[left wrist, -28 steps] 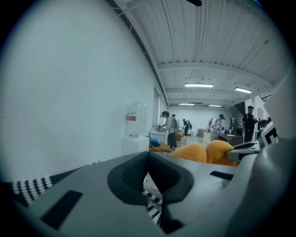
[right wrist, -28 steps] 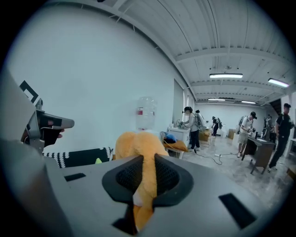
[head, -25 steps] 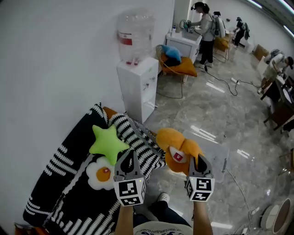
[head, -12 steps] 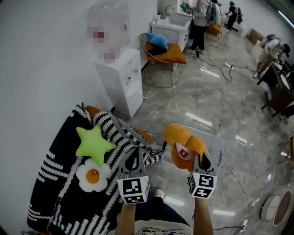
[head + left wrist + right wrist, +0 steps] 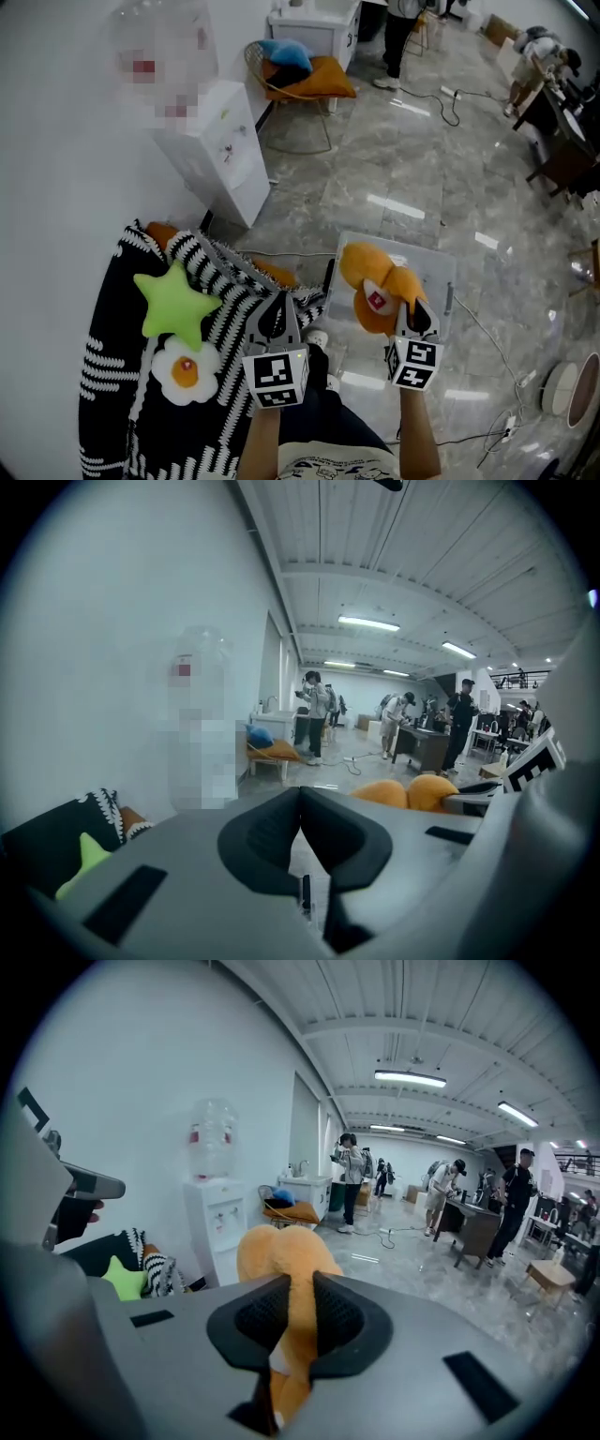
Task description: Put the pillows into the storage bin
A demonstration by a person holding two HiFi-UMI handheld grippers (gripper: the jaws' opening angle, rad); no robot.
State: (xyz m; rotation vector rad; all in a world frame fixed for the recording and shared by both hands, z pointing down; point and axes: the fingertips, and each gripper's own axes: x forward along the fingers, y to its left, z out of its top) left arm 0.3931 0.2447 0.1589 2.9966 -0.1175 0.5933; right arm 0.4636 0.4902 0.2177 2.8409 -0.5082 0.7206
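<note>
My right gripper (image 5: 415,321) (image 5: 298,1324) is shut on an orange plush pillow (image 5: 375,286) (image 5: 281,1260), which hangs above the clear storage bin (image 5: 441,270) on the floor. My left gripper (image 5: 278,319) (image 5: 300,834) is shut with nothing between its jaws, held over the edge of the black-and-white striped blanket (image 5: 216,272). On that blanket lie a green star pillow (image 5: 172,304) and a fried-egg pillow (image 5: 185,371). The orange pillow also shows to the right in the left gripper view (image 5: 412,792).
A white water dispenser (image 5: 211,150) stands against the wall. Behind it is a chair with orange and blue cushions (image 5: 298,75). Cables (image 5: 441,98) run across the glossy floor. People (image 5: 349,1180) work at desks farther back. A round white object (image 5: 561,389) sits at the right.
Both grippers moved forward and downward. The orange pillow now hangs over the storage bin; earlier it was short of it. The couch and its pillows slid lower left in the head view.
</note>
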